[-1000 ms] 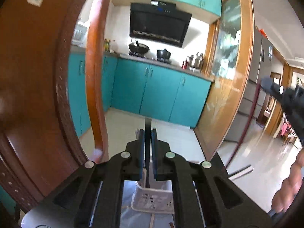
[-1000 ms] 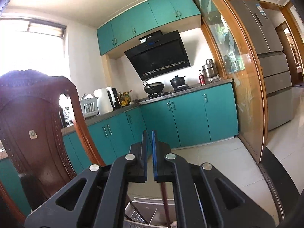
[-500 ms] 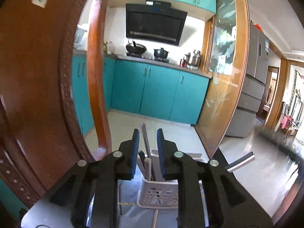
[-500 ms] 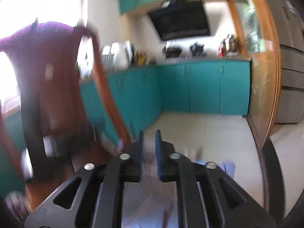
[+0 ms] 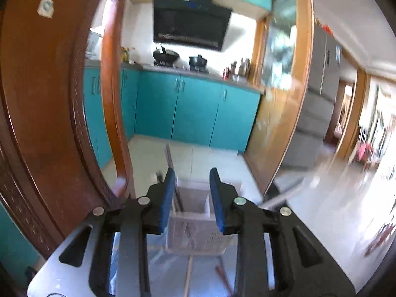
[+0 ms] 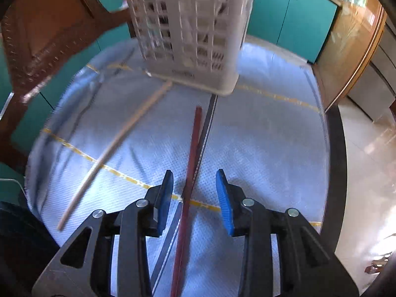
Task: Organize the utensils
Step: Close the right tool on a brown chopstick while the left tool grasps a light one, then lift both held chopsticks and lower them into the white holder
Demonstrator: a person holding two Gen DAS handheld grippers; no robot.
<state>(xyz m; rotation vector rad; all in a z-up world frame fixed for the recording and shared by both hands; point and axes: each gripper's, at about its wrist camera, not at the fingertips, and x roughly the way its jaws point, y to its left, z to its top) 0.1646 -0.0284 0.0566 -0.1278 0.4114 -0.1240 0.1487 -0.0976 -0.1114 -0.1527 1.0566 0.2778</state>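
In the left wrist view my left gripper (image 5: 191, 170) hangs just above the white utensil basket (image 5: 195, 232). Its jaws are opening with nothing between them. A dark chopstick (image 5: 170, 159) stands in the basket, behind the left finger. The right wrist view has my right gripper (image 6: 194, 173) pointing steeply down at the table, jaws opening. A red chopstick (image 6: 194, 146) lies flat between them, untouched by the pads, and a dark grey chopstick (image 6: 208, 121) crosses it. A pale wooden chopstick (image 6: 118, 143) lies to the left. The basket (image 6: 188, 24) stands beyond.
A light blue cloth (image 6: 259, 148) with yellow lines covers the round table. A carved wooden chair back (image 5: 49, 123) rises close on the left of the basket. Teal kitchen cabinets (image 5: 198, 113) and tiled floor lie beyond the table's edge.
My left jaws have parted from the dark chopstick, which now stands in the basket. My right gripper has swung down from facing the kitchen to the table, and its jaws have opened.
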